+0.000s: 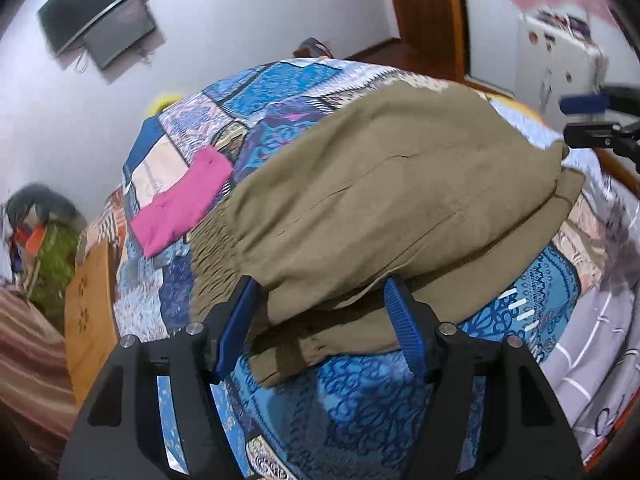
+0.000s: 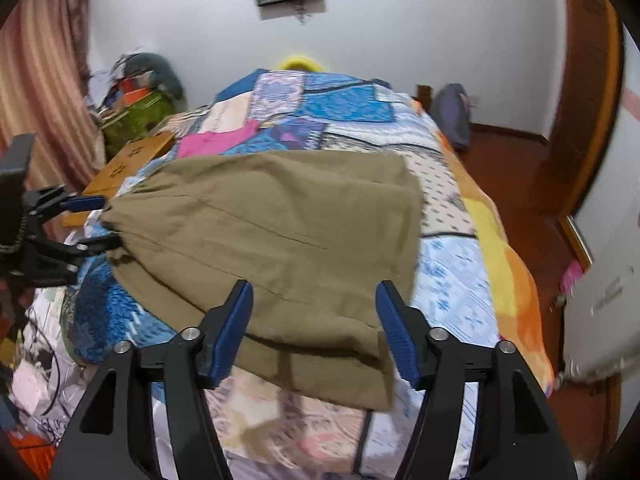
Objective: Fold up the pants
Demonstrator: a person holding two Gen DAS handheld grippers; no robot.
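Olive-brown cloth, one pair of pants (image 1: 384,200), lies folded over on the patchwork bedspread (image 1: 348,396), directly ahead of both claws. Two claws are present. In the left wrist view the left gripper (image 1: 322,294) stands with its two blue-padded fingers spread wide, holding nothing, its tips at the near hem of the pants, with the elastic waistband ahead and to its left. In the right wrist view the right gripper (image 2: 314,292) is likewise spread apart and empty, its fingertips over the near edge of the fabric; the pants' lower corner falls between its fingers. Each claw also shows in the other's view, at the far side of the garment: the right at the right margin, the left at the left margin, its tips close to a gathered corner, contact not resolvable. One pink folded garment (image 1: 180,204) lies beyond the pants, ahead-left of the left claw, just beside the waistband. Bare bedspread extends beyond the pants and to the right of the right claw as far as the orange-yellow mattress edge (image 2: 504,264).
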